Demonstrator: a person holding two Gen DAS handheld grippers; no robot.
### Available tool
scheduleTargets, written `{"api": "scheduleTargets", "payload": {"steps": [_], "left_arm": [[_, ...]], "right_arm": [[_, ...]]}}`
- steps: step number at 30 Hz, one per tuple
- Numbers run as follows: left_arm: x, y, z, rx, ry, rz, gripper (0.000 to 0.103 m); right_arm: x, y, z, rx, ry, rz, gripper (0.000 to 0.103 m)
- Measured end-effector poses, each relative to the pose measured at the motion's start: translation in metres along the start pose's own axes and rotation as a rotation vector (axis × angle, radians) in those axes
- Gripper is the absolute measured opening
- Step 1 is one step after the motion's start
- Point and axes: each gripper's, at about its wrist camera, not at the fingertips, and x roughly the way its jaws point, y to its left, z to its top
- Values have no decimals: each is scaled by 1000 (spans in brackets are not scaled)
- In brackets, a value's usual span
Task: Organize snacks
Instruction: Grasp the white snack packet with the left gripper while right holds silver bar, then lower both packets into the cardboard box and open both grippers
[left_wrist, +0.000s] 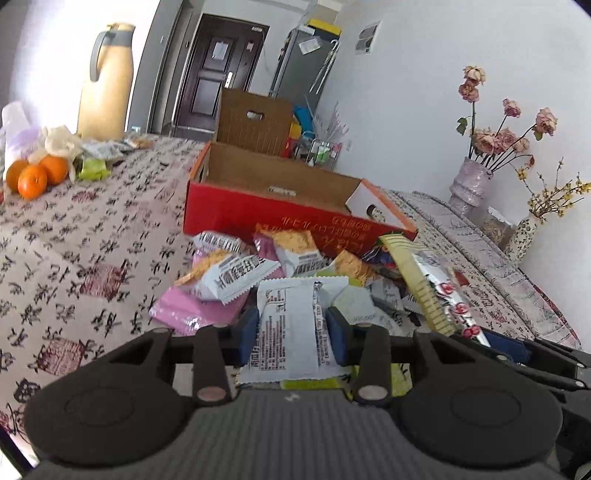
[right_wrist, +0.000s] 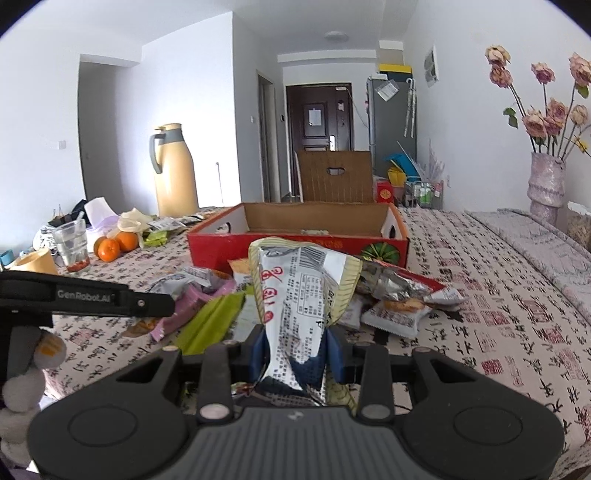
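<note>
A: Box (right_wrist: 295, 242) first: red cardboard, lid flap standing up behind it, sitting on the patterned tablecloth (right_wrist: 498, 314) beyond the heap of snack packets (left_wrist: 258, 266).

B: Anything in it?

A: What shows of the inside is bare brown card, apart from one small thing at the near wall that I can't make out. The floor itself is mostly hidden by that wall.

B: And the grippers?

A: The left gripper (left_wrist: 291, 330) is clamped on a white packet (left_wrist: 291, 325) with printed text, held just above the pile. The right gripper (right_wrist: 297, 354) is clenched around a yellow-edged silver packet (right_wrist: 299, 291) with red characters, which stands up in front of the box.

B: Other containers?

A: A glass (right_wrist: 72, 243) by the oranges (right_wrist: 116, 245), red bits at its bottom, and a pink vase (right_wrist: 546, 184) with dried roses.
</note>
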Motion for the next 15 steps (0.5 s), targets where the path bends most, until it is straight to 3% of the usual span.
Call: {"api": "scheduleTargets", "payload": {"steps": [8, 15], "left_arm": [[-5, -8, 18, 16, -56, -7, 40], [1, -7, 20, 9, -54, -1, 40]], "right_arm": [[1, 5, 12, -6, -28, 24, 34], [4, 8, 14, -10, -33, 33, 34]]}}
